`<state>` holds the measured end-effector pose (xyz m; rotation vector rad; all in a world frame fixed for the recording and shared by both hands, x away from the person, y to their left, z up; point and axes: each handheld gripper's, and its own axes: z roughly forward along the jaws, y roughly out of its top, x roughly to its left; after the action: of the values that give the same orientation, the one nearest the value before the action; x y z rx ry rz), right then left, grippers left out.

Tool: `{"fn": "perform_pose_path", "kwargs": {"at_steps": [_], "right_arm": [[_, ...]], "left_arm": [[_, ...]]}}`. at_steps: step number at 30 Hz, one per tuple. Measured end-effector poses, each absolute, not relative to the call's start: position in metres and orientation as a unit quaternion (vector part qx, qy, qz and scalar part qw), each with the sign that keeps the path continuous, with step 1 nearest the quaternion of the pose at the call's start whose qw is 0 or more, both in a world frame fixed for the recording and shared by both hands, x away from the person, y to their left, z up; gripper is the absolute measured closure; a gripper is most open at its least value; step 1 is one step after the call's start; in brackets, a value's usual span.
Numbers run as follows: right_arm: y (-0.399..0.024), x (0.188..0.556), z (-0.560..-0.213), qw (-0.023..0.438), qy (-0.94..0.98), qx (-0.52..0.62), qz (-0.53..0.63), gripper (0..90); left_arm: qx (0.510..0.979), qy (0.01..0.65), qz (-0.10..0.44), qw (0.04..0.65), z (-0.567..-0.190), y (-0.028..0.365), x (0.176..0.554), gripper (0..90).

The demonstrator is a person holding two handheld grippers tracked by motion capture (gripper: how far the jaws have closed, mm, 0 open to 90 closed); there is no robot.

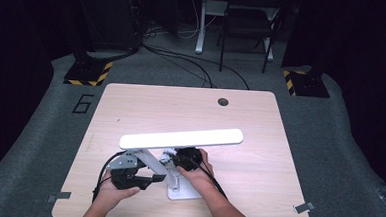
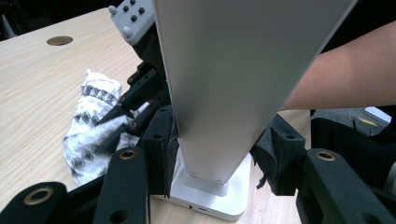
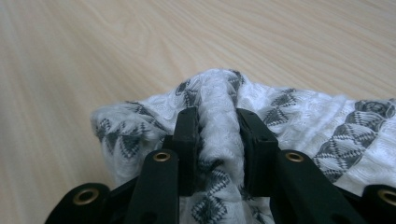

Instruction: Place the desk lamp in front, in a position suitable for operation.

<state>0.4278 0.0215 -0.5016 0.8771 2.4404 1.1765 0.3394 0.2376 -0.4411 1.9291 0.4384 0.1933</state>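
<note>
A white desk lamp stands near the table's front edge, with a long lit head, a flat silver arm and a square white base. My left gripper is shut on the arm just above the base, one jaw pressed to each side; from above it sits left of the base. A crumpled white cloth with a grey diamond pattern lies on the table behind the lamp. My right gripper is shut on a raised fold of it, beside the cloth.
The light wooden table has a round cable hole near its far edge. Both forearms come in over the front edge. Black cables trail from the grippers. Dark floor, stands and chair legs lie beyond the table.
</note>
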Motion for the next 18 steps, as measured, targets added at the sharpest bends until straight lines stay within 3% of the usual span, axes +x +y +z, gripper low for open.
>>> {"fn": "perform_pose_path", "kwargs": {"at_steps": [12, 18], "right_arm": [[0.017, 0.444, -0.5, 0.157, 0.817, 0.387, 0.397, 68.9], [0.019, 0.436, -0.497, 0.152, 0.837, 0.346, 0.397, 69.9]], "left_arm": [[0.812, 0.184, 0.08, 0.548, -0.442, 0.238, 0.34, 53.0], [0.812, 0.184, 0.08, 0.548, -0.442, 0.237, 0.34, 53.0]]}}
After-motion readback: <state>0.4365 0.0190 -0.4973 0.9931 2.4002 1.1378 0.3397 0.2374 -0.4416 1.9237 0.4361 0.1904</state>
